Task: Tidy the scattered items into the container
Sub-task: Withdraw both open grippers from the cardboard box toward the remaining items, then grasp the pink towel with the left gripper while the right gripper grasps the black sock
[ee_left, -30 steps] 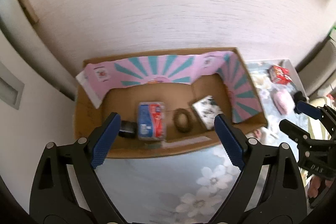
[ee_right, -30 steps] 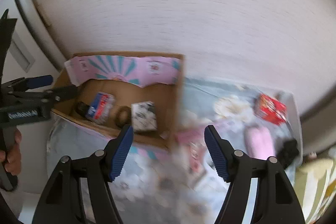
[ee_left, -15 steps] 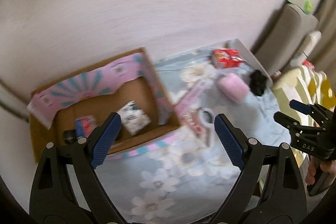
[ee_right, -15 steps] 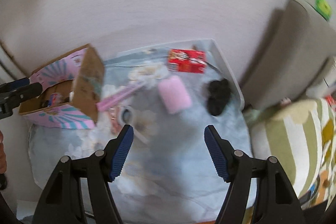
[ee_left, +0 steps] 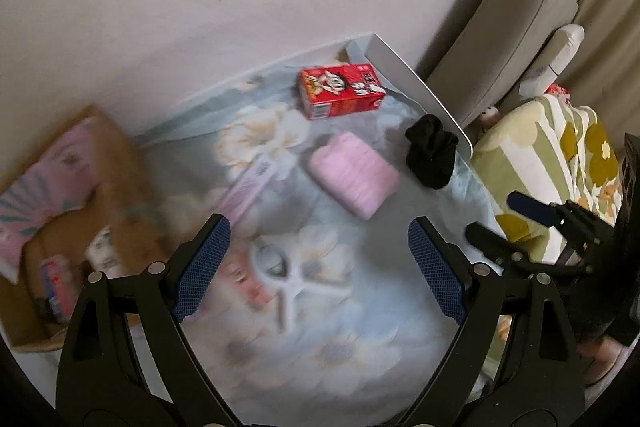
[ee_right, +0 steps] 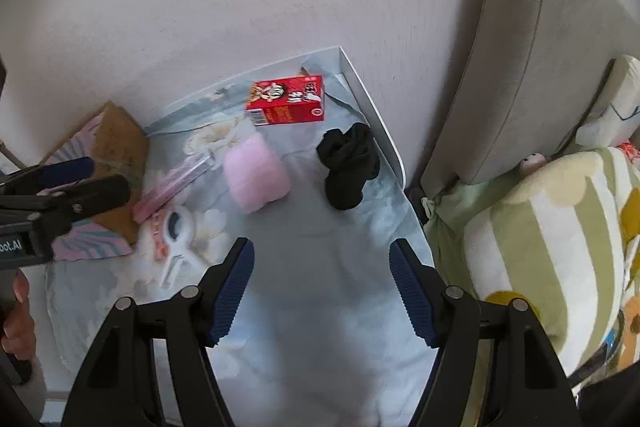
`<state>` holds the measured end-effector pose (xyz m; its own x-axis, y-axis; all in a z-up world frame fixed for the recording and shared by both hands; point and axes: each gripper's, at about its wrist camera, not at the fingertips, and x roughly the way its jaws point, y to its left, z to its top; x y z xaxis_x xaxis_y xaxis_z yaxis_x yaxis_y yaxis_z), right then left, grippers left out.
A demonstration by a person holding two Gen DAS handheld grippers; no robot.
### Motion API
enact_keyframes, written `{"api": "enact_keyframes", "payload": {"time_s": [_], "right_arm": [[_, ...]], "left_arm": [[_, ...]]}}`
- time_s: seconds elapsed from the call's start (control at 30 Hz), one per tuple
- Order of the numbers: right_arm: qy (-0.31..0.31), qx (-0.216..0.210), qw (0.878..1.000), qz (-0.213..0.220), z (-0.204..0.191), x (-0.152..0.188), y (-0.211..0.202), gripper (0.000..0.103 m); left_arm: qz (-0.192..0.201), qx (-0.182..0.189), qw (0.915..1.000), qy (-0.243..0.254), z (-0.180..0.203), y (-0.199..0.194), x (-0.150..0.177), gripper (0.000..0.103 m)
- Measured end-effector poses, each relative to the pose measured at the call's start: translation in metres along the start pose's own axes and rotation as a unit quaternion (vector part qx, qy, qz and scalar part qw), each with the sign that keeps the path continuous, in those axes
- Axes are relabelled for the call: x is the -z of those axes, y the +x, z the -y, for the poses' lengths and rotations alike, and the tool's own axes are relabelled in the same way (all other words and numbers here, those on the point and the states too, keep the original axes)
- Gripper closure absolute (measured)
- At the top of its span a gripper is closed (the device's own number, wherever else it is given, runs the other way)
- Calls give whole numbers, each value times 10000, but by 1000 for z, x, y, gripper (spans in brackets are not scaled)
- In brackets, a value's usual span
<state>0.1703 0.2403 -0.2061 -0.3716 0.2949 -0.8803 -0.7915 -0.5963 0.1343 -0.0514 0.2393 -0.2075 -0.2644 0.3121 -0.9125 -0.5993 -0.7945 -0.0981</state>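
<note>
A cardboard box (ee_left: 116, 163) with pink lining stands at the table's left and holds several small items; it also shows in the right wrist view (ee_right: 120, 143). On the floral cloth lie a red carton (ee_left: 340, 91) (ee_right: 288, 101), a pink roll (ee_left: 354, 173) (ee_right: 256, 173), a black sock bundle (ee_left: 432, 151) (ee_right: 348, 163), a pink stick pack (ee_left: 250, 187) (ee_right: 170, 187) and a white clip (ee_left: 280, 271) (ee_right: 178, 233). My left gripper (ee_left: 318, 267) is open and empty above the clip. My right gripper (ee_right: 322, 291) is open and empty, near the table's front.
A grey chair back (ee_right: 532, 47) and a flowered cushion (ee_right: 560, 247) stand right of the table. The white table edge (ee_right: 372, 111) runs beside the sock bundle. A wall lies behind.
Both grippers swung from the box to the right, over the scattered items. Both stayed open and empty.
</note>
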Motion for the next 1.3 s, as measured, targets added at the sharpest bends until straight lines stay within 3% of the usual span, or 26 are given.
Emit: {"api": "enact_keyframes", "payload": {"time_s": [0.17, 0.37, 0.93, 1.2, 1.3], "right_arm": [[100, -192, 9998, 10, 14, -4, 31, 37], [-87, -266, 9996, -11, 19, -8, 55, 37], [-523, -363, 9979, 157, 20, -22, 70, 39], [-796, -321, 9961, 178, 16, -29, 85, 46], [-823, -315, 9959, 200, 15, -31, 87, 46]], "left_arm": [[-261, -41, 9996, -42, 17, 47, -12, 13], [-382, -103, 9991, -125, 22, 73, -17, 13], [-457, -125, 9984, -314, 22, 97, -16, 13], [-434, -61, 9983, -394, 22, 102, -11, 14], [-420, -37, 9984, -385, 21, 101, -9, 21]]}}
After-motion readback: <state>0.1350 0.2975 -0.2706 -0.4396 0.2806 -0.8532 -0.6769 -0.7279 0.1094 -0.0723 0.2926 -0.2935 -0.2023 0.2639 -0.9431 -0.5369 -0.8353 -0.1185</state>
